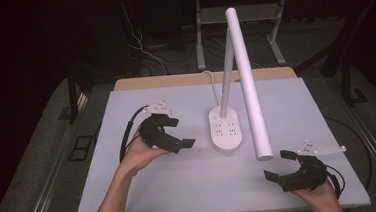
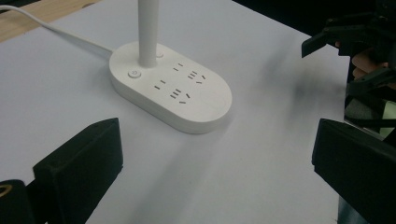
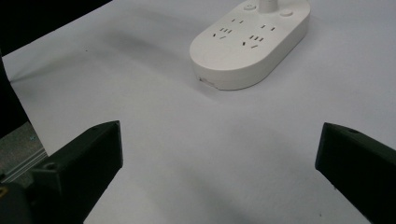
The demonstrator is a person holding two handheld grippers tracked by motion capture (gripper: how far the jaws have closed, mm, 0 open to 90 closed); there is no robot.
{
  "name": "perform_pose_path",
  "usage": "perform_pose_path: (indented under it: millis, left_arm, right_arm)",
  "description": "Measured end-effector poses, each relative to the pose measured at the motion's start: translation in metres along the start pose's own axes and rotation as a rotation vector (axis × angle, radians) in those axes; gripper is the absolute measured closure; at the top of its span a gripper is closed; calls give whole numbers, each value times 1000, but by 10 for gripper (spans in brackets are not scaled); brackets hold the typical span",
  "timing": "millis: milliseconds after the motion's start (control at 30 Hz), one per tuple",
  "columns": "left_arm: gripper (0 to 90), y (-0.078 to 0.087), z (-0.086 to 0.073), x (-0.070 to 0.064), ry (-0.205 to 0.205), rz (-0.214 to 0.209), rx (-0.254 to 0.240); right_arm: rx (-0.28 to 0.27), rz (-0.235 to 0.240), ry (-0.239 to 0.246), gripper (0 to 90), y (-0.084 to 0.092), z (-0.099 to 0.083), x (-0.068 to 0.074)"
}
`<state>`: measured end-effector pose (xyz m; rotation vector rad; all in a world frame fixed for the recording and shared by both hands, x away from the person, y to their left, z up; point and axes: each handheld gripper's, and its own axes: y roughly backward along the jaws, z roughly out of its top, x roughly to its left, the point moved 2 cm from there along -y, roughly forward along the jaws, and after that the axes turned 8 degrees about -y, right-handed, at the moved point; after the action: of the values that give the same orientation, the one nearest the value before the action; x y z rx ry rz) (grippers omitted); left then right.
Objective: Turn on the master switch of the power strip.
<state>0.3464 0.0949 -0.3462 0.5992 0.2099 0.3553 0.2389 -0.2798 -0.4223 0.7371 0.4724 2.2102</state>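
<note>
Gaping wide, both tongs, left and right, holding nothing.

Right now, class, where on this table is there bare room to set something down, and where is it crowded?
Free: the near strip of the table between the left gripper and right gripper; the far left corner behind the left gripper; the far right past the lamp head. Crowded: the middle, with the lamp base, its stem and cord.

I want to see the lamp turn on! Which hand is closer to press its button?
Probably the left. The left gripper sits open just beside the lamp base, on the side where the button is. The right gripper hangs farther off, near the table's front edge.
</note>
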Motion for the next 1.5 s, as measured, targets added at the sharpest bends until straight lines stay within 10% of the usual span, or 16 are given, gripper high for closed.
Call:
perform_pose_path:
  millis: [1500]
  left_arm:
    - [98, -56, 45, 43, -22, 29, 85]
  right_arm:
    - [5, -5, 4, 2, 1, -1, -2]
